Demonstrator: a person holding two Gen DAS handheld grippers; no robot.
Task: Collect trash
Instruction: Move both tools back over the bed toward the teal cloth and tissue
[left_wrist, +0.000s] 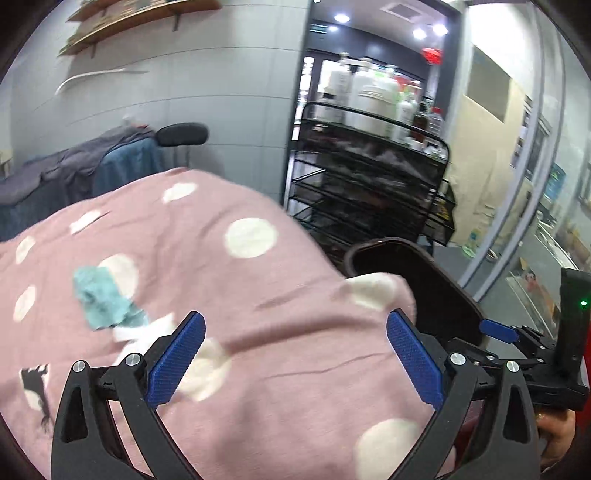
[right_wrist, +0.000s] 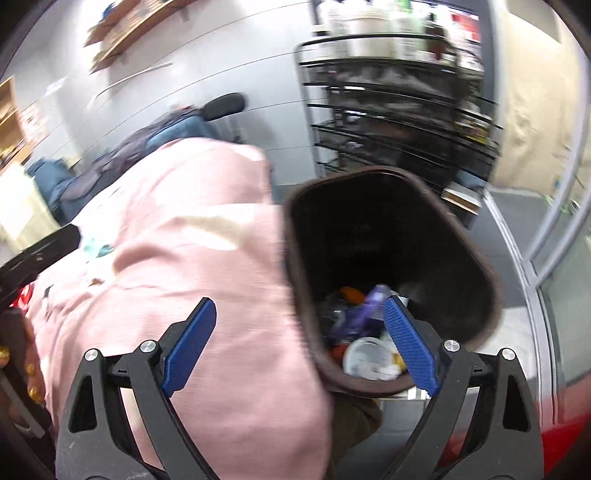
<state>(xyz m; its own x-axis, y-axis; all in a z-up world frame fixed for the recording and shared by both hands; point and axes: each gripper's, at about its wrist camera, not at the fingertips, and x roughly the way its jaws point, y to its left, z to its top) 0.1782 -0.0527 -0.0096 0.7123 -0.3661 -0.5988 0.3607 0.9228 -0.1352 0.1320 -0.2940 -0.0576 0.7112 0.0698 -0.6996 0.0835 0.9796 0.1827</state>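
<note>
A crumpled teal tissue (left_wrist: 101, 299) and a white scrap (left_wrist: 144, 329) lie on the pink dotted blanket (left_wrist: 280, 354), just left of my left gripper (left_wrist: 295, 325), which is open and empty above the blanket. The teal tissue shows faintly in the right wrist view (right_wrist: 96, 248). A dark brown trash bin (right_wrist: 484, 273) stands beside the bed, holding several bits of trash, among them a white lid (right_wrist: 364, 356) and a purple wrapper (right_wrist: 369, 306). My right gripper (right_wrist: 300, 312) is open and empty over the bin's near rim. The bin (left_wrist: 436, 284) also shows right of the left gripper.
A black wire rack (left_wrist: 369, 177) with white bottles stands behind the bin by the grey wall. A chair with blue and grey clothes (left_wrist: 110, 162) is beyond the bed. Glass partition (left_wrist: 535, 184) on the right. The right gripper (left_wrist: 517, 347) shows in the left wrist view.
</note>
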